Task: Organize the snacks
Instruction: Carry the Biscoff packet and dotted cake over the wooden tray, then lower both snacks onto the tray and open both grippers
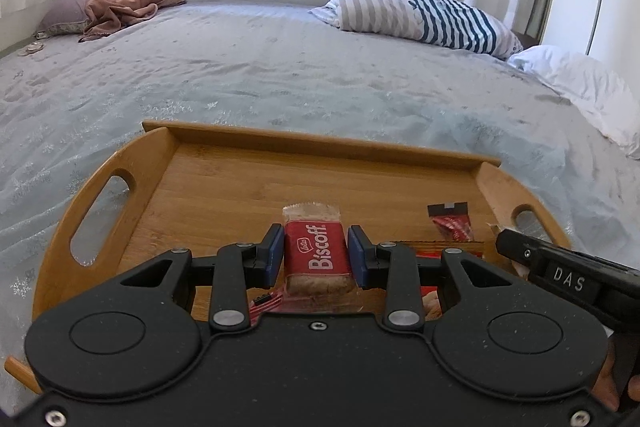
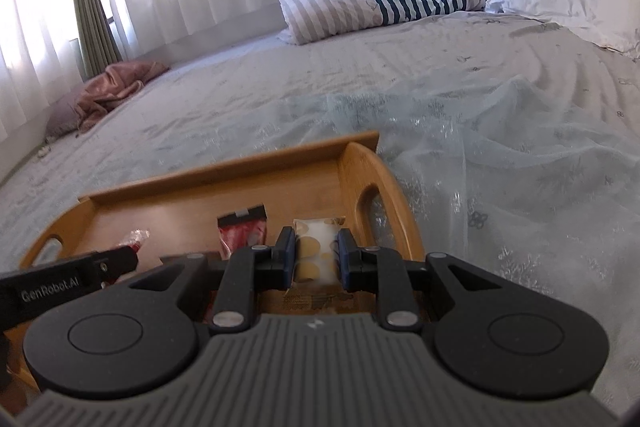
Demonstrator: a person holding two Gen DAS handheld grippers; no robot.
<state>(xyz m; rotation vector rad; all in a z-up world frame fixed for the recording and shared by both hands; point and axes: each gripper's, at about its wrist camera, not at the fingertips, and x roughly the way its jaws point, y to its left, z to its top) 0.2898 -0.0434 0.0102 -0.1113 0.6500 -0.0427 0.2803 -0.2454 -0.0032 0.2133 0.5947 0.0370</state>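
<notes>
While both my grippers hang low over the wooden tray (image 1: 256,183), which lies on the bed (image 1: 280,67), I judge the sorting to be somewhere in the middle: a few snacks already lie on the tray floor and two more are in my grip, not yet set down

Just beyond my right fingertips and a little to their left a dark red packet (image 2: 243,229) rests on the wood, and under both grippers I can see more wrappers, too hidden to name. Ahead of my left fingertips the tray floor is bare, so there is room to lay things in a row

My left gripper (image 1: 316,253) is pinching the Biscoff biscuit (image 1: 317,253), its blue pads pressed on the two long sides of the red wrapper, which pokes out past the fingertips. My right gripper (image 2: 317,255) is clamped on the white snack with tan dots (image 2: 316,251) the same way, near the tray's right handle

What remains, as I read it, is to place these two beside the others; whether more snacks wait off the tray I cannot tell
</notes>
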